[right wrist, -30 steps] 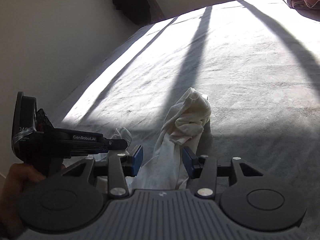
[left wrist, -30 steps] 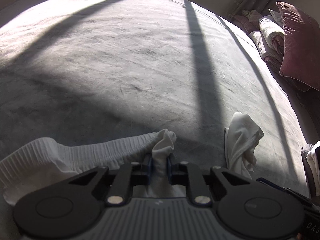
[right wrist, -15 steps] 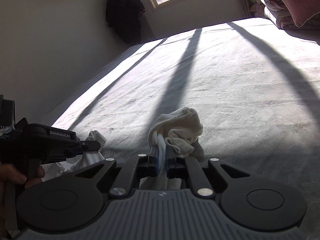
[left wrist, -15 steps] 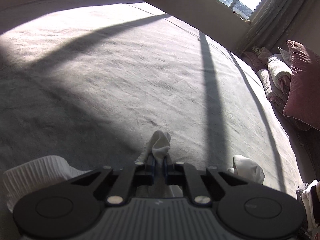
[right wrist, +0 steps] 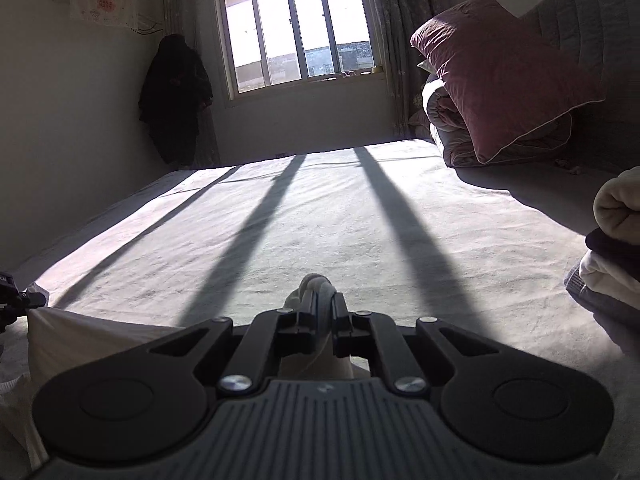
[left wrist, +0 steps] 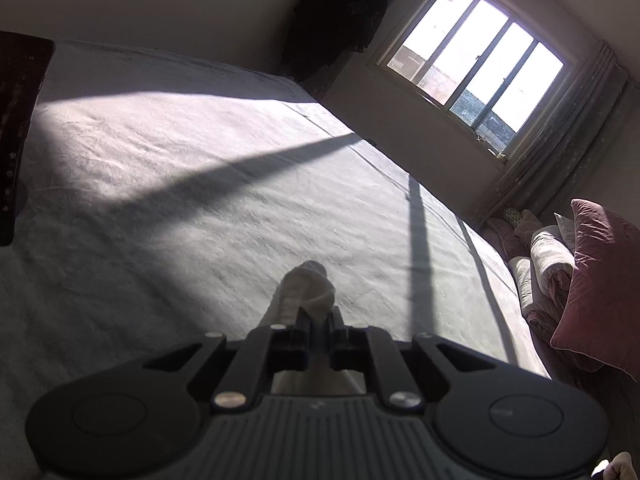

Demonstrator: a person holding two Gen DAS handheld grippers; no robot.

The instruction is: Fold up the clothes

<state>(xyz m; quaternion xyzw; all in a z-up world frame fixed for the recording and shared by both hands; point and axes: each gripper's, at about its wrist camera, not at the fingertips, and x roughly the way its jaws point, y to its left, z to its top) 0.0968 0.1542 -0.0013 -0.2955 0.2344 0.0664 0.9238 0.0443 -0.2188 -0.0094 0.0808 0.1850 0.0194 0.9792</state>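
A white garment (left wrist: 306, 292) is pinched between both grippers over the grey bed (left wrist: 200, 184). My left gripper (left wrist: 319, 320) is shut on a bunched corner of it that sticks up past the jaws. My right gripper (right wrist: 318, 312) is shut on another bunched corner (right wrist: 308, 292). In the right wrist view the cloth (right wrist: 80, 332) stretches taut to the left toward the tip of the left gripper (right wrist: 16, 302) at the frame's edge. Both grippers are raised above the bed (right wrist: 320, 216).
A maroon pillow (right wrist: 500, 76) and rolled quilts (right wrist: 444, 120) lie at the head of the bed. A stack of clothes (right wrist: 612, 248) sits at the right edge. A window (right wrist: 300, 28) and a dark hanging coat (right wrist: 174, 96) are on the far wall.
My right gripper has shut on the garment corner. Both grippers have lifted and tilted up, so the views show the window and wall, and the cloth now stretches between them.
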